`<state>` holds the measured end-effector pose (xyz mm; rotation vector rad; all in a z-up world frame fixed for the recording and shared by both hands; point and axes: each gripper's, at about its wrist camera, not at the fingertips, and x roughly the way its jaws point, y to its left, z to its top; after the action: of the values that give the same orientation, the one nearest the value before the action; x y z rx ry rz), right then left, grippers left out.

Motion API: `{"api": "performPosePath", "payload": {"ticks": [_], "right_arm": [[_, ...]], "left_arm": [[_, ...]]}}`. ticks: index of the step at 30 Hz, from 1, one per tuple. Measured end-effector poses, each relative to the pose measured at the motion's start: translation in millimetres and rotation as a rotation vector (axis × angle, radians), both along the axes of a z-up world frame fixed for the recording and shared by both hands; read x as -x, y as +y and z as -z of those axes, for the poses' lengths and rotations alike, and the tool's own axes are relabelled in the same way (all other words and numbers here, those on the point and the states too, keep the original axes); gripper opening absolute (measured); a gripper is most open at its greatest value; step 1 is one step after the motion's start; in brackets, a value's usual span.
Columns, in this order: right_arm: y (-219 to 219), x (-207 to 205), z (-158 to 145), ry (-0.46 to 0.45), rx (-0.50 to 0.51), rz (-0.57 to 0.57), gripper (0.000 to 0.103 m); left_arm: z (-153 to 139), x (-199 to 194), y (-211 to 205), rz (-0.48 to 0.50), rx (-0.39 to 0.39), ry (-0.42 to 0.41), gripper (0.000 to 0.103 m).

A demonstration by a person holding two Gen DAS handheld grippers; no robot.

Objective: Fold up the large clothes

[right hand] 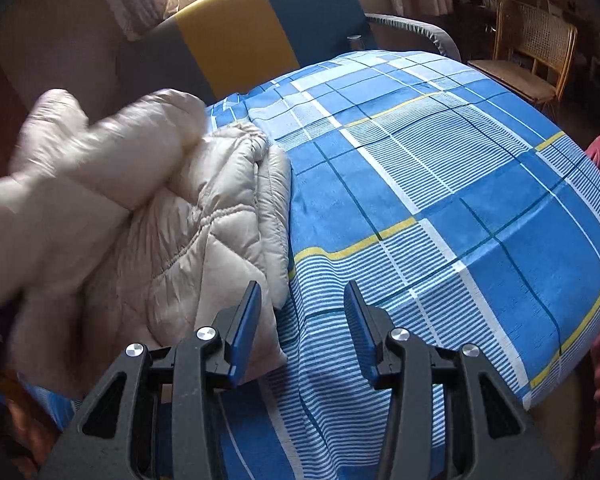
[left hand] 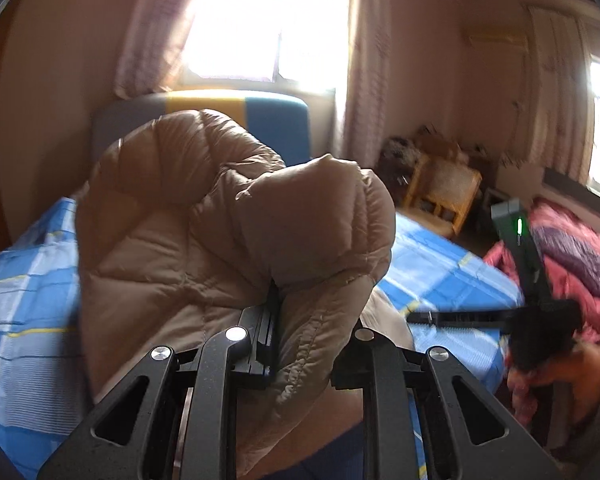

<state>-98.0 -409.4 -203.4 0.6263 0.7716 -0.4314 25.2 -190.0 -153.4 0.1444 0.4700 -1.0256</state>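
I am holding a bunched fold of the beige puffer jacket [left hand: 204, 216] in my left gripper [left hand: 274, 312], whose jaws are pinching tight on the quilted fabric, so that the jacket is billowing up in front of the left wrist camera and hiding most of what lies beyond. From the right wrist view, the same jacket [right hand: 148, 216] is lying heaped on the left part of the blue checked bedsheet [right hand: 440, 184], with one puffy section lifted and blurred at the far left. My right gripper [right hand: 302, 328] is hovering just beside the jacket's nearer edge with its jaws standing wide apart and nothing between them; its left blue finger [right hand: 244, 332] is overlapping the edge of the fabric in the picture, though I cannot tell whether it is touching.

Behind the bed, a headboard [right hand: 236, 36] in grey, yellow and blue panels is standing under a bright window [left hand: 268, 20] with pale curtains. A wooden chair [right hand: 528, 56] with a cane back is sitting off the far right corner of the bed. A pink and purple quilt [left hand: 572, 256] is piled to the right, and the other gripper's dark body with a green light [left hand: 520, 226] is showing in front of it in the left wrist view.
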Motion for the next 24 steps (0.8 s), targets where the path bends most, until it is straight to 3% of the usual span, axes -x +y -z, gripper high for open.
{"api": "performPosePath", "payload": {"ticks": [6, 11, 14, 17, 20, 24], "right_arm": [[-13, 9, -15, -0.121, -0.099, 0.008, 0.043], [-8, 4, -34, -0.220, -0.129, -0.053, 0.043], [5, -9, -36, -0.192, -0.104, -0.108, 0.043], [12, -21, -25, -0.068, -0.026, -0.101, 0.041], [11, -27, -5, 0.022, -0.018, -0.092, 0.041], [3, -28, 11, 0.040, -0.042, -0.078, 0.041]], "left_arm": [[35, 11, -27, 0.101, -0.111, 0.021, 0.019], [54, 11, -31, 0.125, -0.153, 0.010, 0.019], [57, 10, -31, 0.129, -0.156, 0.011, 0.019], [58, 12, -31, 0.134, -0.169, -0.008, 0.019], [56, 22, -42, 0.131, -0.198, -0.054, 0.025], [54, 37, -43, 0.139, -0.247, -0.112, 0.027]]}}
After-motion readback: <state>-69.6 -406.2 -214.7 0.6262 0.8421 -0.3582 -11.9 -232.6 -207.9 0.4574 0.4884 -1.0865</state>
